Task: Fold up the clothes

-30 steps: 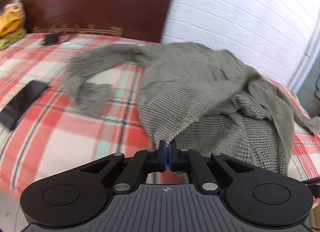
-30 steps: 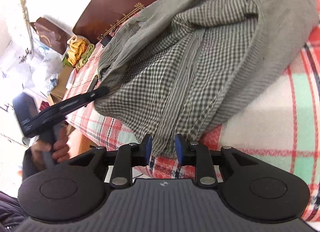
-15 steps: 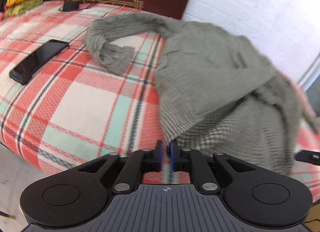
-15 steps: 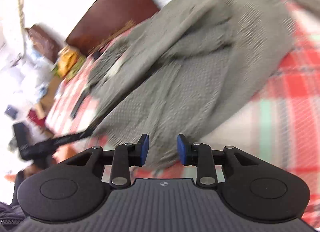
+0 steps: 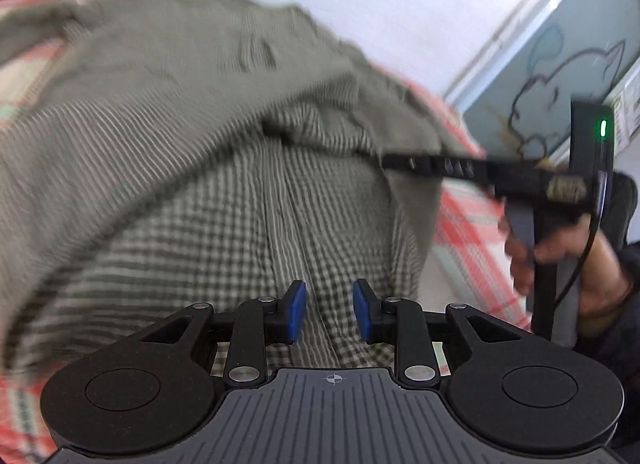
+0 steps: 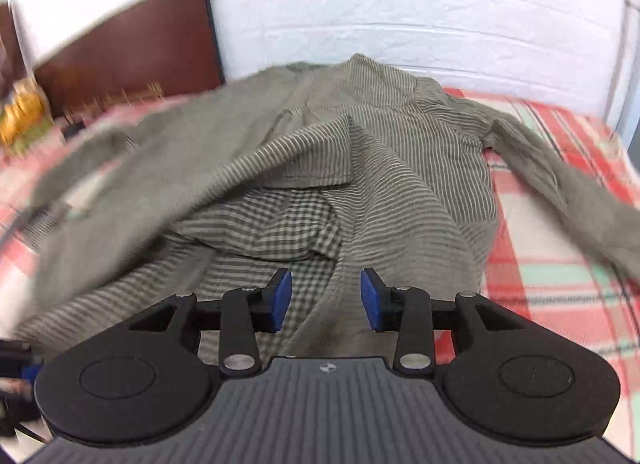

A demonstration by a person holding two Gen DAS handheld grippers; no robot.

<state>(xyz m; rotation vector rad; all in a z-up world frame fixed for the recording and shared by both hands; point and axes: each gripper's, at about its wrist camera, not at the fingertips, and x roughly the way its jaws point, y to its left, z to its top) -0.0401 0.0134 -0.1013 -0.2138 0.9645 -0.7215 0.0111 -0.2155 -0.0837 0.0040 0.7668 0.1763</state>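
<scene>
— What do we have from the left wrist?

— We see the grey-green shirt (image 5: 168, 112) heaped on the bed's plaid blanket (image 5: 464, 224), a thin woven cloth with fine stripes outside and a small check on the turned-up inner face. Our left gripper (image 5: 329, 312) sits low over that checked part, its blue pads parted with a narrow gap and nothing pinched; cloth lies under and just ahead of them. To the right, our other tool shows side-on as a black bar reaching to the shirt's edge, a hand (image 5: 560, 252) wrapped round its grip; whether those fingers touch the cloth we cannot tell, the picture is blurred.

— And from the right wrist?

— Here the shirt (image 6: 400, 168) spreads wider: rumpled body in the middle, one sleeve (image 6: 560, 184) trailing right across the red, white and mint blanket (image 6: 560, 284). Our right gripper (image 6: 326, 298) is level, pointing at the hem, pads standing wide and empty. The checked fold and a seam lie between and just beyond them. Behind, a dark wooden headboard (image 6: 132, 52) meets a white brick wall (image 6: 400, 4).
</scene>
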